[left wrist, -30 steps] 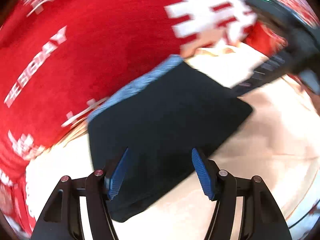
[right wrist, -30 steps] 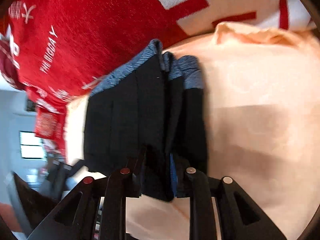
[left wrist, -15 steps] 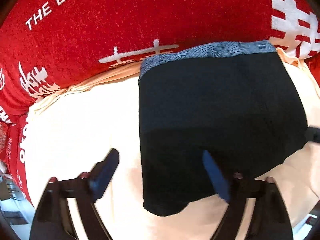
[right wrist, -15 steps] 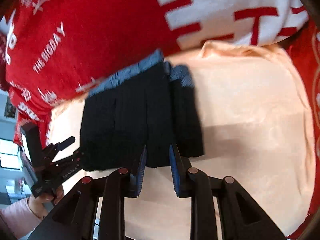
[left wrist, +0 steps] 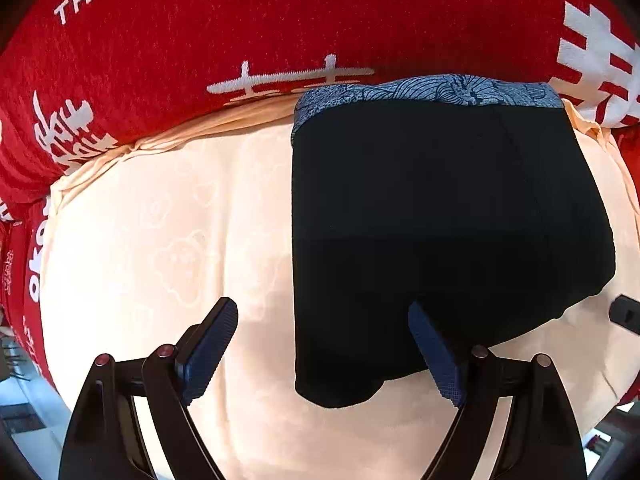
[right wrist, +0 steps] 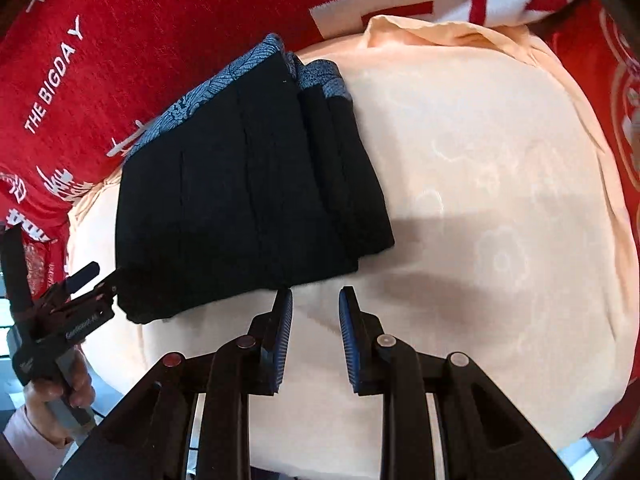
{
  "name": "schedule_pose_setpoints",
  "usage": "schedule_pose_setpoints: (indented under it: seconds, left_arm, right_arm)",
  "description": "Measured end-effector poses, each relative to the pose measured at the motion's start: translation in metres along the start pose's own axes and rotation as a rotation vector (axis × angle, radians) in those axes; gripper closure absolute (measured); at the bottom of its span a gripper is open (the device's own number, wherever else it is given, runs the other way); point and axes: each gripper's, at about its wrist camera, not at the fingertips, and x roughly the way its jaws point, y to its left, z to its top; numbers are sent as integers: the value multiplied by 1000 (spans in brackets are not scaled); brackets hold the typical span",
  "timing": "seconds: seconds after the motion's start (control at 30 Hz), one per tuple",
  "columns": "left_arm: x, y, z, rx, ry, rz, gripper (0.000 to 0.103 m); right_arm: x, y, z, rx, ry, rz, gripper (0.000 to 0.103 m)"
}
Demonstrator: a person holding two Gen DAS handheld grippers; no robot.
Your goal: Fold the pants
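Lying folded on the peach cloth (right wrist: 500, 200), the black pants (left wrist: 440, 220) are running waistband-away, hem-toward both grippers. Left gripper (left wrist: 324, 350) is hovering with fingers wide apart, straddling the near-left hem corner, holding nothing. Right gripper (right wrist: 316, 340) is sitting just short of the near-right hem, fingers slightly apart, empty. Left looks nearer for any next grab; red blanket (left wrist: 240, 20) is lying behind.

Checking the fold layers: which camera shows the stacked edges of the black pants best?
The right wrist view: the pants show their folded layers stepped along one side, with the blue waistband doubled. The left wrist view shows only a flat top face.
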Motion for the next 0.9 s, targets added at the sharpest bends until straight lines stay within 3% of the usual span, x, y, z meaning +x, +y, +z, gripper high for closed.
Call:
schedule_pose_setpoints:
  seconds: [0.1,0.2,0.27,0.33,0.47,0.53,0.9]
  left_arm:
    - [-3,1,-1,-8,17,-5,15]
    - [-3,2,-1,-22,44,-21,15]
    - [-3,3,-2,-26,57,-22,14]
    - [-3,5,-3,-39,75,-26,0]
    - [-2,13,-6,-70,95,-46,0]
    - [-1,15,-6,-74,99,-42,0]
    - [4,20,-4,-95,119,-70,0]
  right_arm:
    - [-5,4,-7,18,-8,48,56]
    - [-10,8,-13,6,-6,79,55]
    - [-10,12,-14,-2,1,98,47]
    - [-9,19,-13,-11,2,116,40]
    - [-8,28,-12,-28,10,129,39]
    - [-7,30,-11,-36,15,132,29]
    - [-12,22,1,-48,-10,104,22]
